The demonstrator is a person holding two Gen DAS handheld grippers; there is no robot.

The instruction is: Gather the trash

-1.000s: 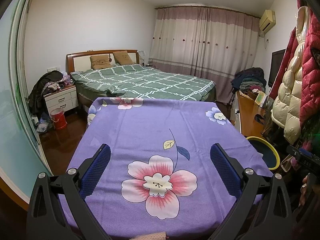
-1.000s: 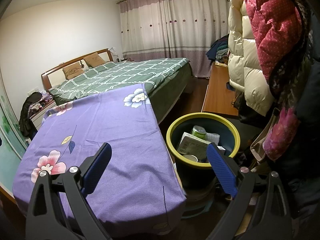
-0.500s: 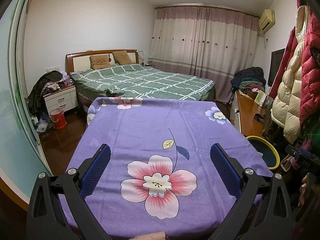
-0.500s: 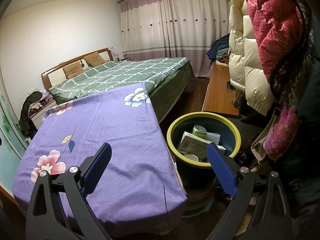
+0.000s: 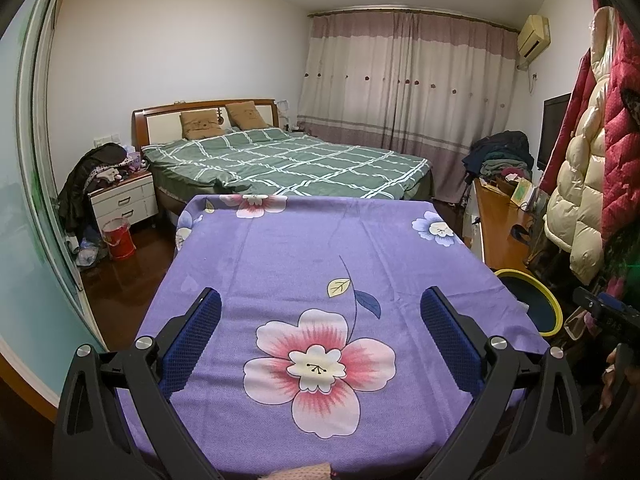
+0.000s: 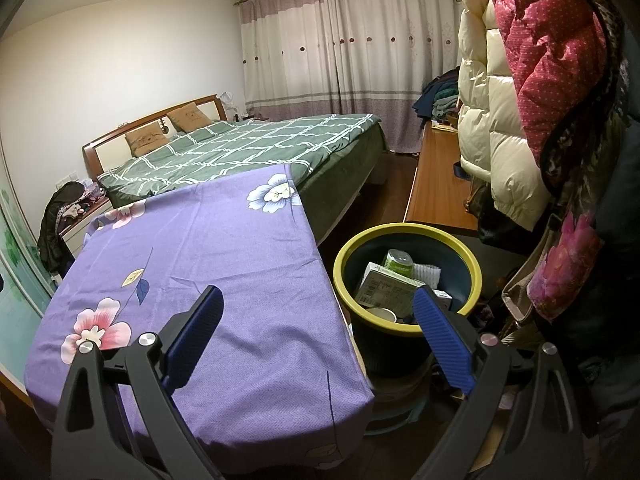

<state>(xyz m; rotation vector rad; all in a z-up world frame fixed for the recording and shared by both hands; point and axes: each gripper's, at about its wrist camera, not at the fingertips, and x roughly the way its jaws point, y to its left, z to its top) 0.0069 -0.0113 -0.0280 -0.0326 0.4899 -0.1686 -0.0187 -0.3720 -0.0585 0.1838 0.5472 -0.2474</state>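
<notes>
We hold both grippers above the near edge of the table (image 5: 280,248), which is covered by a purple flowered cloth. The left gripper (image 5: 320,332) hangs over the big pink flower with its jaws spread wide and nothing between them. The right gripper (image 6: 316,328) sits over the table's right side, jaws just as wide and empty, its right finger reaching out over the bin (image 6: 476,268).

The bin stands on the floor just beside the table's right edge, we judge so that things can be dropped in without a long reach. Inside it lie a green can (image 6: 396,259), a white carton (image 6: 386,289), a pale folded cloth (image 6: 427,274) and what looks like a paper cup (image 6: 382,314) near the front rim. In the left view only a slice of the yellow rim (image 5: 550,300) shows at the right.

We see no loose trash on the cloth in either view, so we judge the tabletop part of the job done or nearly so. Open, level grippers suit a pause: we are ready to reach for anything else, perhaps the clutter by the nightstand (image 5: 124,200) on the far left, though we cannot tell whether that counts as trash
</notes>
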